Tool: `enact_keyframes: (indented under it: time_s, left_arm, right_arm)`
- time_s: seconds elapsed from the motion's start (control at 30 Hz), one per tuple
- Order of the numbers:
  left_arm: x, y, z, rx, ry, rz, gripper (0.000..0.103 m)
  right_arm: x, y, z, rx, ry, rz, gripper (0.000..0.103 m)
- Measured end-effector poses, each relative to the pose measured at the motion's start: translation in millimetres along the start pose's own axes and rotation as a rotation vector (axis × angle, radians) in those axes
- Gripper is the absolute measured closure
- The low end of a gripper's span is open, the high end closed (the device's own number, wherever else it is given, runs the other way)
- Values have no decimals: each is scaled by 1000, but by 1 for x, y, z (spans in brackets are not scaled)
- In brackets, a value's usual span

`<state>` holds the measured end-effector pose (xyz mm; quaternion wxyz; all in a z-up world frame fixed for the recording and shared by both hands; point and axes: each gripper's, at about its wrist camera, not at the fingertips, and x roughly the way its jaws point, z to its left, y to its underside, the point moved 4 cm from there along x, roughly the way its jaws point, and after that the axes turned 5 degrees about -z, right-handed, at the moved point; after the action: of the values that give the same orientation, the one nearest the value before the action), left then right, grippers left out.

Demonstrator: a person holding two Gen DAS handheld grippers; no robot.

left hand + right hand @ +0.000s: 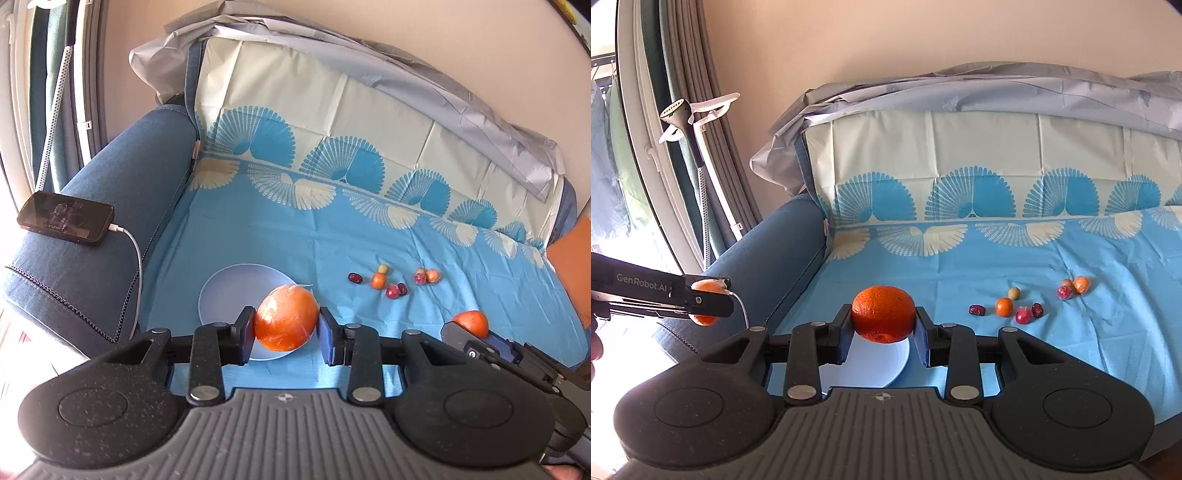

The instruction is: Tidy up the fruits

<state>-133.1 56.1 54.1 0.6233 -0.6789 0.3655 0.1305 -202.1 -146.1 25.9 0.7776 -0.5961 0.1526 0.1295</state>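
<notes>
My left gripper [286, 329] is shut on an orange in clear wrap [286, 317], held above a pale blue plate [221, 291] on the blue patterned cloth. At the right of this view, my right gripper [466, 334] carries another orange [471, 322]. In the right wrist view, the right gripper [884, 326] is shut on a bare orange [882, 312] above the plate [886, 363]. The left gripper [705, 300] enters from the left with its orange [706, 286]. Several small fruits [391, 283] [1015, 307], red, orange and green, lie loose on the cloth to the right.
A phone [66, 218] with a white cable lies on the blue sofa arm [122, 192] at left. The cloth-covered backrest [979, 147] rises behind the seat. An orange-brown surface [572, 266] borders the right edge. A garment steamer [683, 110] stands by the curtain.
</notes>
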Motion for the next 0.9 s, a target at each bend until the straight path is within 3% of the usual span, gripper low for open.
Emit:
enact_keyframes:
  time_s: [0.23, 0.9]
  left_arm:
    - [6, 2, 0, 9, 3, 14, 64]
    - [81, 9, 33, 13, -30, 123, 64]
  right_arm:
    - [2, 3, 5, -12, 4, 10, 67]
    - [63, 19, 12, -77, 9, 132, 67]
